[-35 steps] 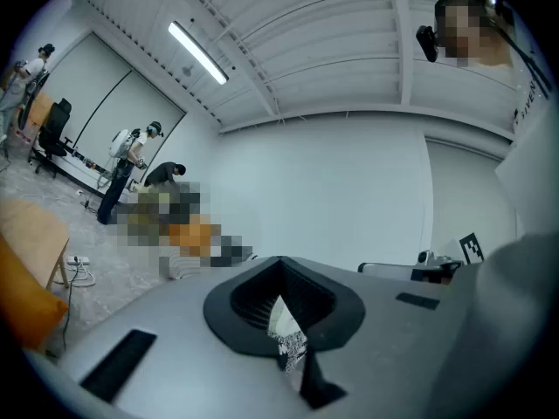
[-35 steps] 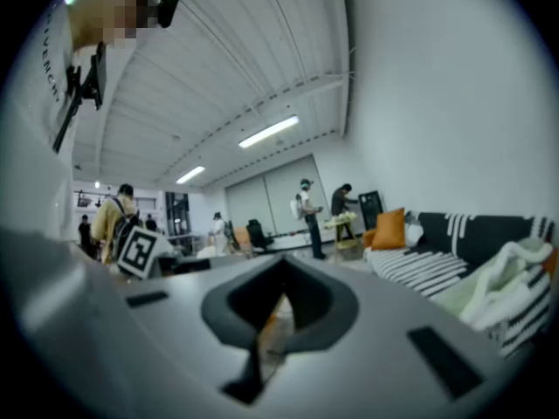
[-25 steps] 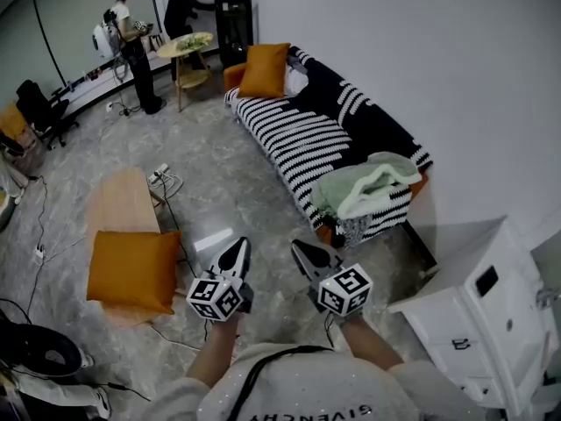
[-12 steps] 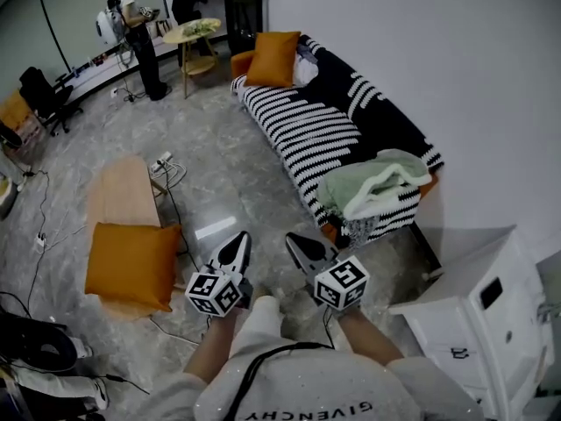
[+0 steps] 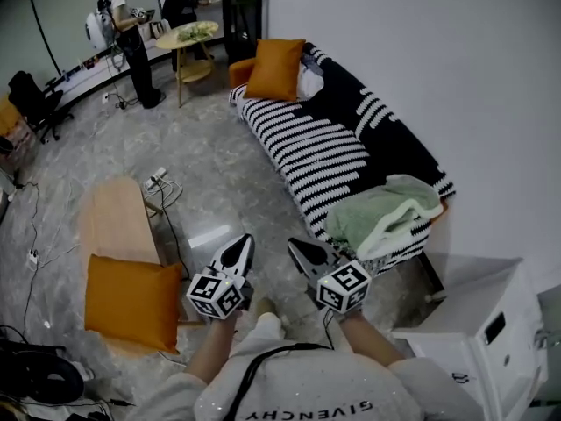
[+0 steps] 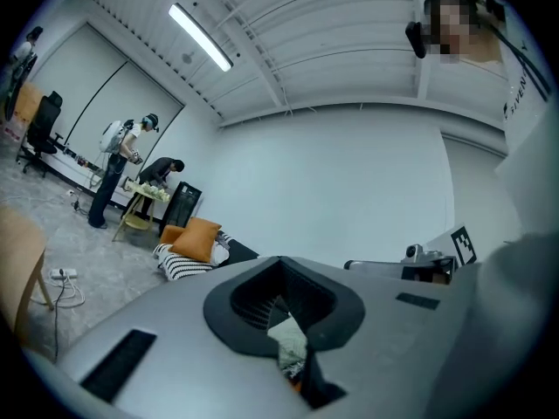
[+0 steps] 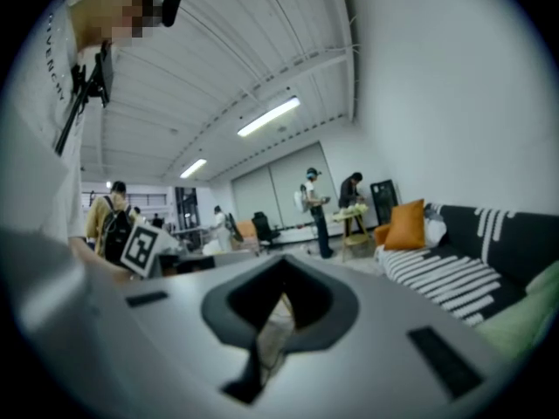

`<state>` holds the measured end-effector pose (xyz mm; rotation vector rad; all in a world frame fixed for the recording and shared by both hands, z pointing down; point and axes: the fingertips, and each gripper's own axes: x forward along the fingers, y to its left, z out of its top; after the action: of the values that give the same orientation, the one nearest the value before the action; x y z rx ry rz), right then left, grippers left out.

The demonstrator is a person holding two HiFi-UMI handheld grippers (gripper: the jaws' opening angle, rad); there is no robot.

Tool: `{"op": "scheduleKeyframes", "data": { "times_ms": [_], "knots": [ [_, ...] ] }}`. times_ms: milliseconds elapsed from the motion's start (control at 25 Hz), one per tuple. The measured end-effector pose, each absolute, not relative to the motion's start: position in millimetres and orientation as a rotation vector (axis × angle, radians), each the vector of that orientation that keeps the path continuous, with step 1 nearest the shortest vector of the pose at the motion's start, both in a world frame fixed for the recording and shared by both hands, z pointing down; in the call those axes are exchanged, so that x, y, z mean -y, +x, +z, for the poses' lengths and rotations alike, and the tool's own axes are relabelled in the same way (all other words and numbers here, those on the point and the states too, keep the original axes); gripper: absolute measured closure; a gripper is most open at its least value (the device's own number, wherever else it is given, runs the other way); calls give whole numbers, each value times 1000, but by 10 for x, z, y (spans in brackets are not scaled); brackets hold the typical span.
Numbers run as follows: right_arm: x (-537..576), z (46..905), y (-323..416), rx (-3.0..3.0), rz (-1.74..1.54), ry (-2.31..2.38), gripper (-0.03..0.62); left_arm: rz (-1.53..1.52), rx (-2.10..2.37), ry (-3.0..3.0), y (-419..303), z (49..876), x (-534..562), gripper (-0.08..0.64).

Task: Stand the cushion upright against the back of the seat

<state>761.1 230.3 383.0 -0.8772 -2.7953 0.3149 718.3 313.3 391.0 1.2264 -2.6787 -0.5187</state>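
An orange cushion (image 5: 274, 68) stands at the far end of a black-and-white striped sofa (image 5: 320, 143); it also shows in the left gripper view (image 6: 196, 238) and the right gripper view (image 7: 406, 223). A second orange cushion (image 5: 131, 301) lies flat on a low wooden table (image 5: 114, 222) to my left. My left gripper (image 5: 240, 246) and right gripper (image 5: 296, 249) hang side by side over the floor, both shut and empty, short of the sofa's near end. A green blanket (image 5: 386, 213) is heaped on that near end.
A white cabinet (image 5: 478, 323) stands at the right beside the sofa. Cables and a power strip (image 5: 158, 178) lie on the floor by the low table. Two people stand at a round table (image 5: 187, 35) near a black cabinet (image 5: 241, 7) at the far end.
I have walked forward, so both grippers have travelled with me toward the sofa. The cushion on the low table has slid lower in the head view. Both jaws stay shut.
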Motion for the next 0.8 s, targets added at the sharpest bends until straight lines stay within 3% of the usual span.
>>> {"op": "scheduleKeyframes", "data": {
  "times_ms": [280, 800],
  "knots": [
    [-2474, 3826, 6609, 2795, 345, -894, 574, -499, 2698, 1271, 6221, 3802, -3264, 535],
    [-2572, 3963, 5734, 2762, 377, -929, 574, -541, 2704, 1210, 5398, 3938, -3391, 535]
  ]
}}
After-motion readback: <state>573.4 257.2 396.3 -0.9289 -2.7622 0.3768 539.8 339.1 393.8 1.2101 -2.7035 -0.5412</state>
